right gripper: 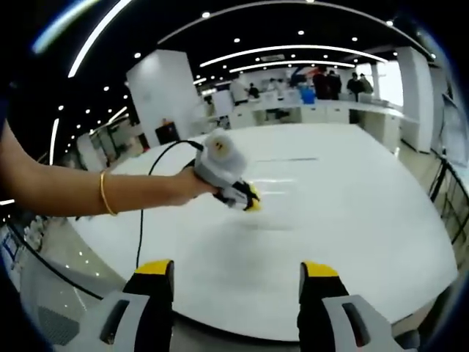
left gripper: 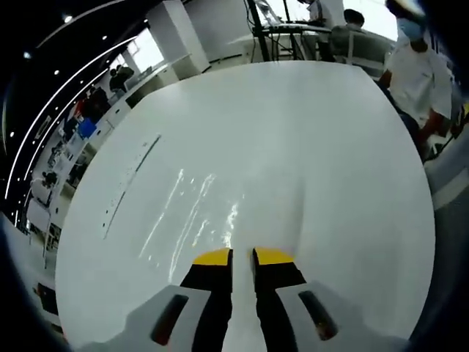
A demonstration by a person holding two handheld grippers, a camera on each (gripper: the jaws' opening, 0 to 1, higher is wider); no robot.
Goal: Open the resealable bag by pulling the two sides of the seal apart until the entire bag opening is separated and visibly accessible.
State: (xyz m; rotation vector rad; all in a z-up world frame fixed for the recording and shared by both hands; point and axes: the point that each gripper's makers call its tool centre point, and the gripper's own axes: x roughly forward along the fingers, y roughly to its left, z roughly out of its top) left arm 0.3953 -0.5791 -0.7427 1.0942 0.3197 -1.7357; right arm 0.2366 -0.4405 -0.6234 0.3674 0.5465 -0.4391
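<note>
Left tongs (left gripper: pixel 242 255) nearly closed, jaw tips at the near edge of a clear resealable bag (left gripper: pixel 192 213) lying flat mid-surface (left gripper: pixel 330 161); grip on it unclear. Right tongs (right gripper: pixel 238 270) wide open, empty, off the surface's near edge.

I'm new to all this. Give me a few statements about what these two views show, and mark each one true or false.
1. The left gripper has its jaws nearly together. True.
2. The right gripper is shut. False: its jaws stand wide apart.
3. A clear bag lies flat on the table. True.
4. The right gripper holds the bag. False: nothing sits between its jaws.
5. The hand on the left gripper has a bangle at its wrist. True.
</note>
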